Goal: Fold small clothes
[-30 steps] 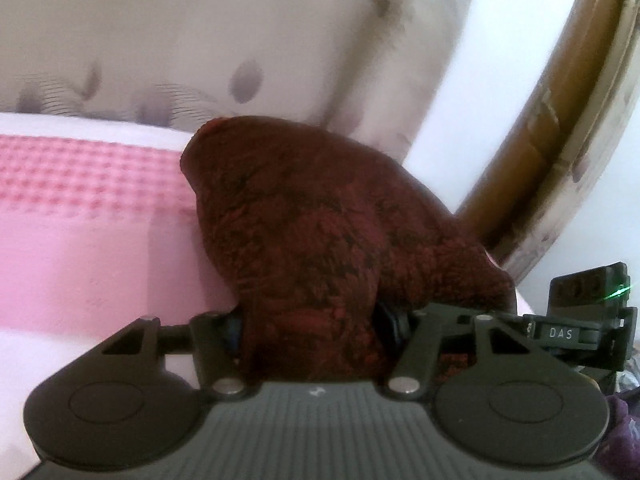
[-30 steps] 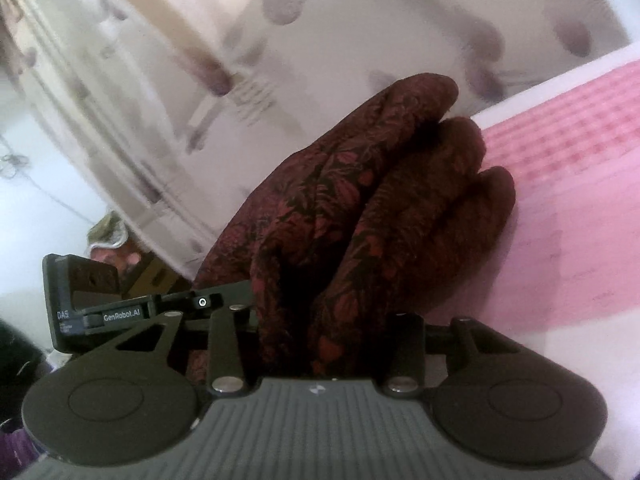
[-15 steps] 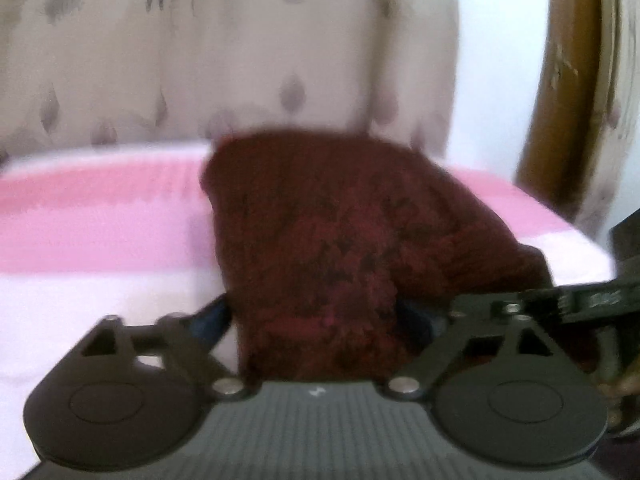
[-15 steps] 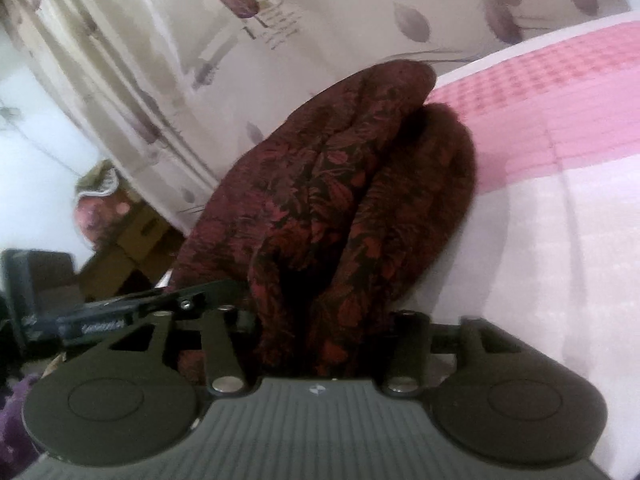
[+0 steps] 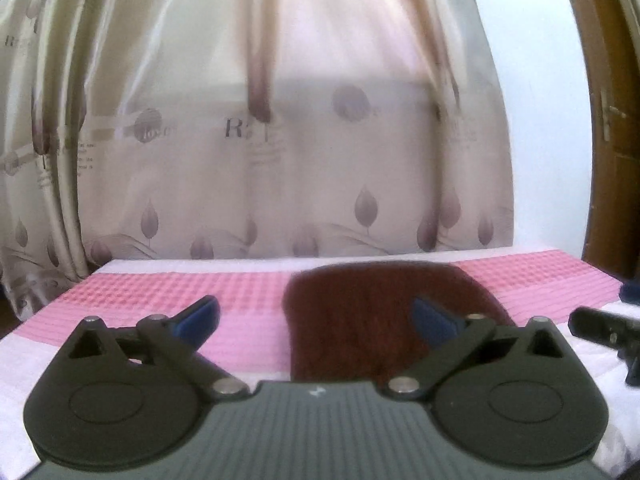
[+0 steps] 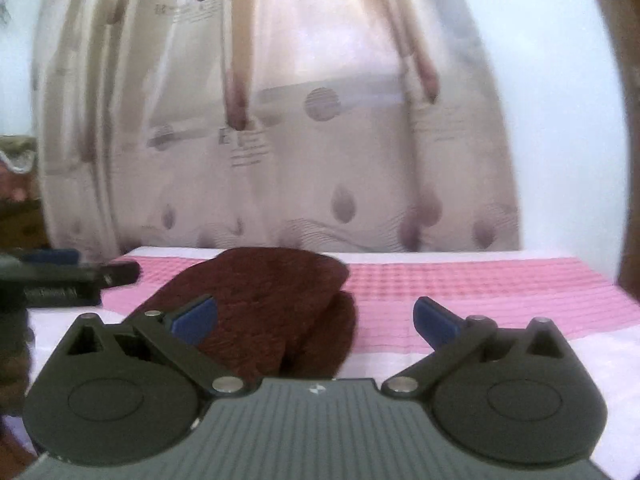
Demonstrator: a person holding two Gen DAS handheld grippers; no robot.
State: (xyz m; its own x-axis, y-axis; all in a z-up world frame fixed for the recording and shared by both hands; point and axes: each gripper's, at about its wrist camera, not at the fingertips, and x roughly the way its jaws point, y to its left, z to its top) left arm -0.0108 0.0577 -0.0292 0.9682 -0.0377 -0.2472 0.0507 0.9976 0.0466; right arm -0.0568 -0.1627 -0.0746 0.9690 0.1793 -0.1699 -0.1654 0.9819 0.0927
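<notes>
We see the dark red patterned cloth garment [image 5: 384, 320] lying folded on a surface covered by a pink-and-white checked waffle cloth [image 5: 168, 292]; whether this surface is a bed we cannot tell. In the left wrist view the garment lies right of centre, just beyond the left gripper [image 5: 316, 316], whose jaws are opening and stand wide apart: the right blue pad [image 5: 434, 320] shows in front of the fabric without pressing it, and the left pad sits over bare pink cloth. At the far right edge of that view a black part of the other tool [image 5: 600, 326] shows.

In the right wrist view the garment [image 6: 264, 312] lies left of centre in two overlapping layers. The right gripper [image 6: 316, 316] is also opening its jaws, wide apart, the left pad [image 6: 196, 318] in front of the fabric, the right one over the checked cloth; nothing is clamped. Behind the surface hangs a beige satin curtain with a leaf print [image 5: 280, 140], and a brown wooden door frame [image 5: 604, 120] stands at far right.
</notes>
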